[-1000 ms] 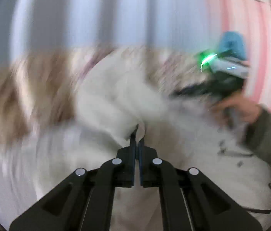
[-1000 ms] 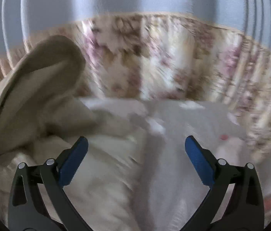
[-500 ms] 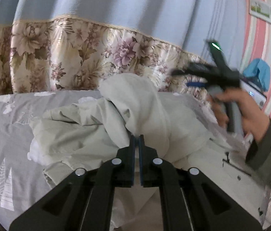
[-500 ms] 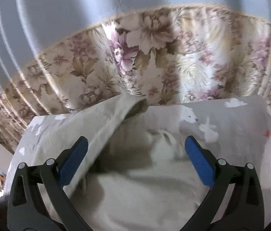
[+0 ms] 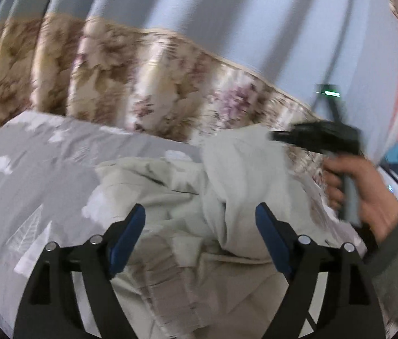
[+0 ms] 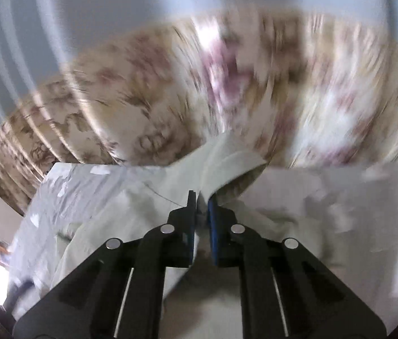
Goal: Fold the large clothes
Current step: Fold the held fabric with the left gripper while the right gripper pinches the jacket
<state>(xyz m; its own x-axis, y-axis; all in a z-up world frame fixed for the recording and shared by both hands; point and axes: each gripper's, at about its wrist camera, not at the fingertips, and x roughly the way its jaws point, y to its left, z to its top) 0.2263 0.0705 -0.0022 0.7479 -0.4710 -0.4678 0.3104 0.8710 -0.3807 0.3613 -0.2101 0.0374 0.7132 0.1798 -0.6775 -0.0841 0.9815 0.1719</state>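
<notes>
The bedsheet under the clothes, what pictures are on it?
Grey bedsheet with white clouds and trees; clearest in the left wrist view.

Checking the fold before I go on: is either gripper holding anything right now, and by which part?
The right gripper is shut on a raised fold of the pale garment. The left gripper is opening above the garment, pads clear of it, holding nothing.

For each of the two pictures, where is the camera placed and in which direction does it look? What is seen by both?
Left wrist view: sits on the left gripper, whose jaws are opening with nothing pressed between them; looks across the crumpled pale beige garment toward the floral curtain; the person's right hand shows.
Right wrist view: sits on the right gripper, shut on a garment fold; faces the same curtain; no hand shows.
Shared: garment, grey printed bedsheet, curtain.
</notes>
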